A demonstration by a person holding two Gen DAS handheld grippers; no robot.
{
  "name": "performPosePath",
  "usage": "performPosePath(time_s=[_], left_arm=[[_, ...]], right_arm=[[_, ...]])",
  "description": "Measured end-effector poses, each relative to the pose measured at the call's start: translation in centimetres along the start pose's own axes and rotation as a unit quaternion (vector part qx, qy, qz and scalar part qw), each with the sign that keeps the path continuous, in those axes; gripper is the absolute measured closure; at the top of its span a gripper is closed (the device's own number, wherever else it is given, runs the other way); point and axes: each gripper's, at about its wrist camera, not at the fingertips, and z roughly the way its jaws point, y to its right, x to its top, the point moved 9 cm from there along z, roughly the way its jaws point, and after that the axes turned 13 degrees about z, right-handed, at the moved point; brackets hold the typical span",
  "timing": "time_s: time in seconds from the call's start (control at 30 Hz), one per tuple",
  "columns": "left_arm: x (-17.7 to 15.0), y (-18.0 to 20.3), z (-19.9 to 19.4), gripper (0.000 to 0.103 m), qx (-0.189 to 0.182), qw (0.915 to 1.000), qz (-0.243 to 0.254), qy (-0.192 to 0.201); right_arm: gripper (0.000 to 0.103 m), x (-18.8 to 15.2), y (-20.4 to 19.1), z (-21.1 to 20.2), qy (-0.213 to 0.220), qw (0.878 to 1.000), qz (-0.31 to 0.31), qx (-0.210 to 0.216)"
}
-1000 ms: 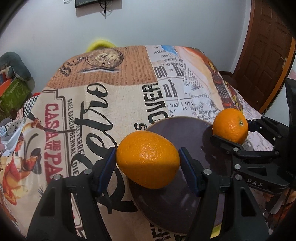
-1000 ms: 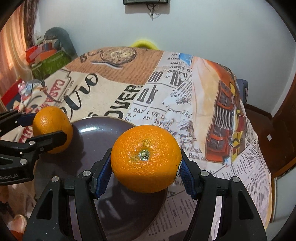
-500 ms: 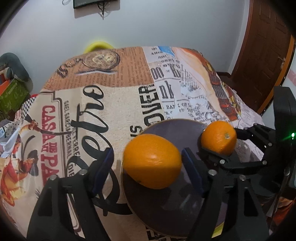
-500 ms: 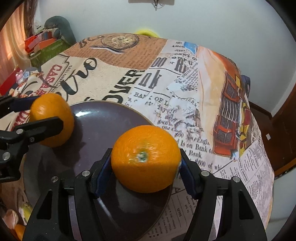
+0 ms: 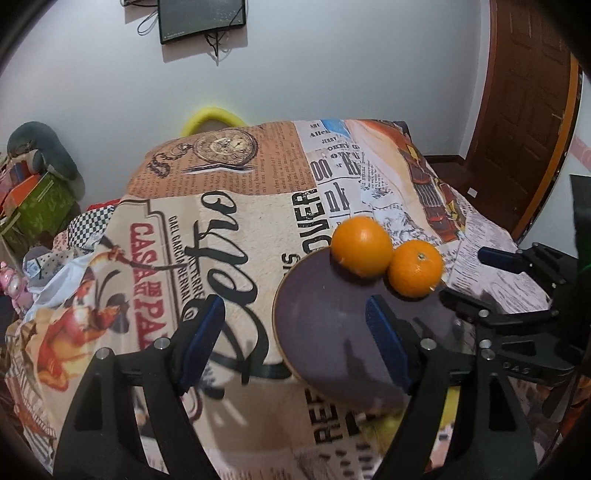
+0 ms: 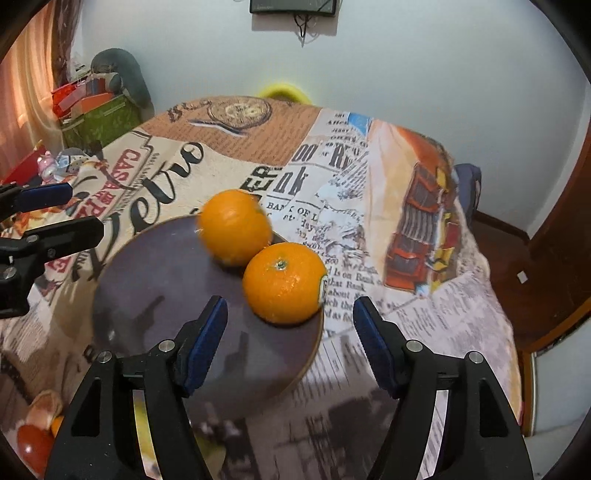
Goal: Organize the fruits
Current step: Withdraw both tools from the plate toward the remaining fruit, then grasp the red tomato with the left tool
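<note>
Left gripper (image 5: 295,332): jaws spread wide, just been opening, nothing between the blue pads (image 5: 201,338). Empty, raised clear of the dark plate (image 5: 321,325), touching neither fruit. Right pad hanging over the plate's surface, left pad over the printed tablecloth (image 5: 155,266).

Right gripper (image 6: 290,332): jaws likewise parted, just been opening further, pads (image 6: 207,341) clear of everything. Nothing pinched. Nearer orange (image 6: 284,288) lying just ahead of the fingertips, in line with the gap but beyond it, untouched.

Same right gripper seen from the left wrist camera at the frame's right edge (image 5: 484,273), black fingers apart, one blue-tipped finger above and one dark finger below, near the stem-marked orange (image 5: 415,267) without contact.

Same left gripper seen from the right wrist camera at the left edge (image 6: 81,212), fingers apart, well off from the fruit.

Both oranges resting on the plate at its far right side, touching each other. Farther orange (image 6: 234,227) slightly blurred, sitting near the plate's far rim; nearer one at the right rim, stem upward, a small sticker on its right flank.

Plate lying flat on the tablecloth, near the table's front edge. Beyond the table: pale wall, a dark screen (image 5: 201,16) with dangling cables, a brown door (image 5: 532,103) to the right, a green box (image 6: 99,118) and clutter to the left.
</note>
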Motion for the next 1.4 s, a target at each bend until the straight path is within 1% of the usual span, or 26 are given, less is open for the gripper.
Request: performPosePath(time_s=[0.17,0.4,0.53,0.67,0.7,0.73,0.77,0.9,1.1,1.2,1.4], left_arm=[[-1.4,0.2,-3.2,0.024,0.0,0.9999,-0.011,0.005],[-3.9,0.8,-7.3,0.024,-0.001,0.9997,-0.022,0.011],[-5.4,1.2,-9.4,0.024,-0.002,0.9996,-0.025,0.013],[-6.9,2.1,-11.0,0.024,-0.014,0.9994,-0.028,0.014],[-7.4,2.3,-11.4,0.024,-0.018,0.9993,-0.029,0.014],[-7.8,2.6,-11.6,0.024,-0.022,0.9993,-0.03,0.012],[-8.4,3.0,-11.8,0.024,-0.026,0.9992,-0.03,0.011],[-10.2,4.2,-12.0,0.024,-0.044,0.9986,-0.03,0.0],[-12.7,6.8,-11.8,0.025,-0.071,0.9972,-0.016,-0.019],[-13.4,8.1,-11.0,0.029,-0.081,0.9961,-0.008,-0.031],[-14.4,9.6,-9.3,0.042,-0.101,0.9934,-0.004,-0.055]], right_arm=[[0.035,-0.7,-0.4,-3.3,0.016,1.0,0.0,0.002],[0.033,-2.5,-0.8,-7.6,0.03,0.999,0.01,0.004],[0.027,-3.8,-1.3,-9.4,0.035,0.999,0.011,0.004],[0.026,-5.5,-1.9,-10.8,0.029,0.999,0.017,0.012],[0.024,-6.0,-2.0,-11.0,0.027,0.999,0.021,0.015],[0.02,-6.6,-2.2,-11.2,0.025,0.999,0.024,0.016],[0.019,-7.2,-2.4,-11.3,0.024,0.999,0.026,0.016],[0.019,-9.9,-3.0,-10.9,0.004,0.999,0.027,0.019],[0.019,-12.2,-3.4,-10.7,-0.015,0.999,0.032,0.022],[0.019,-13.2,-3.5,-10.6,-0.023,0.999,0.028,0.021],[0.019,-14.9,-4.1,-10.2,-0.038,0.999,0.007,0.017]])
